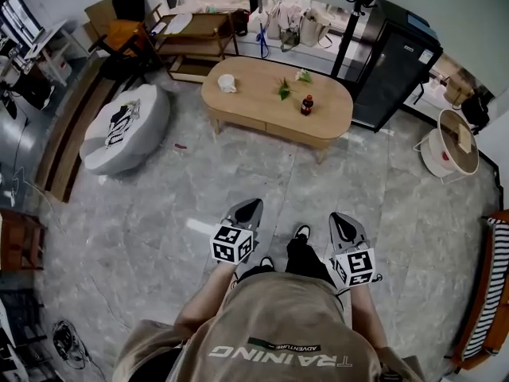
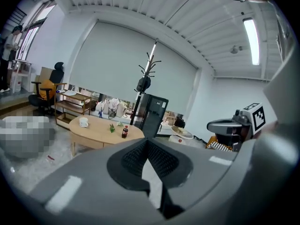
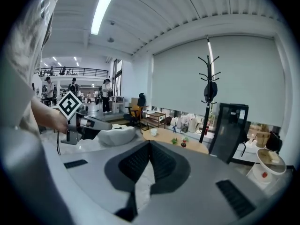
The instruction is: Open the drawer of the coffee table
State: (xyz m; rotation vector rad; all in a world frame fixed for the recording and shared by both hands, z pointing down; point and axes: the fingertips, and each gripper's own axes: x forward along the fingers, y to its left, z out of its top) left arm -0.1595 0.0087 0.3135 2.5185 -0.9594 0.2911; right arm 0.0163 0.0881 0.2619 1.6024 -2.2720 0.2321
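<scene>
An oval light-wood coffee table (image 1: 254, 94) stands ahead on the grey tiled floor, its drawer front (image 1: 296, 132) flush with the near side. On its top are a white mug (image 1: 227, 83), a green sprig (image 1: 284, 91) and a dark bottle (image 1: 307, 104). My left gripper (image 1: 251, 206) and right gripper (image 1: 341, 220) are side by side well short of the table, both shut and empty. In the left gripper view the table (image 2: 101, 133) lies far beyond the closed left gripper (image 2: 147, 142). The right gripper (image 3: 150, 144) shows its pads together, with the table (image 3: 190, 146) distant.
A grey pouf (image 1: 126, 127) sits left of the table. A black cabinet (image 1: 394, 66) and a coat stand (image 1: 350, 22) are behind it on the right, a wooden shelf (image 1: 195, 42) behind it on the left. A round white basket stand (image 1: 453, 146) is at right.
</scene>
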